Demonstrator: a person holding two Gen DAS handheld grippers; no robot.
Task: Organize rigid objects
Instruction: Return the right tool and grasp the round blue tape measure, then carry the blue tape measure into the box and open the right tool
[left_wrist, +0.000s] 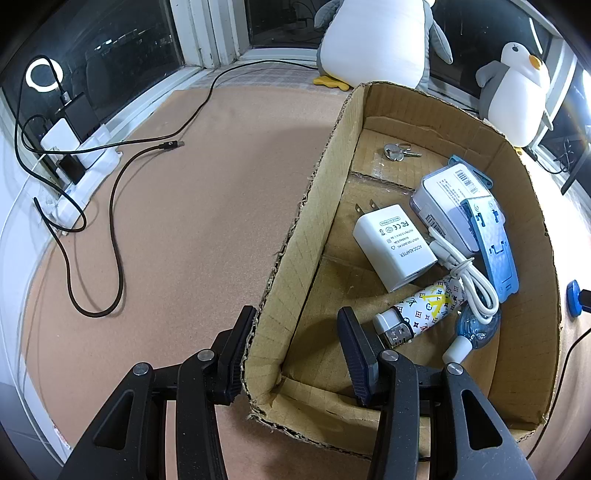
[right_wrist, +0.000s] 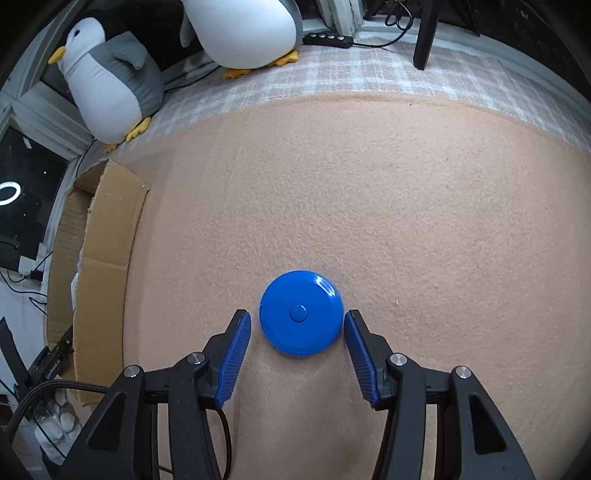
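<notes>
Blue disc (right_wrist: 301, 313) on pink felt mat (right_wrist: 406, 221), between spread right gripper (right_wrist: 297, 326) fingers; left gripper (left_wrist: 297, 325) agape, straddling cardboard box (left_wrist: 295, 236) wall.

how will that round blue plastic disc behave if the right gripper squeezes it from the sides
The round blue plastic disc looks stiff, so it probably won't deform. Its glossy, curved rim may slip against the right gripper pads unless squeezed across the widest part. Lying flat on the felt-like mat, it seems unlikely to roll.

large penguin plush (left_wrist: 373, 40) head cut off by top edge; blue disc (left_wrist: 573, 298) partly behind cardboard box (left_wrist: 295, 258) wall
</notes>
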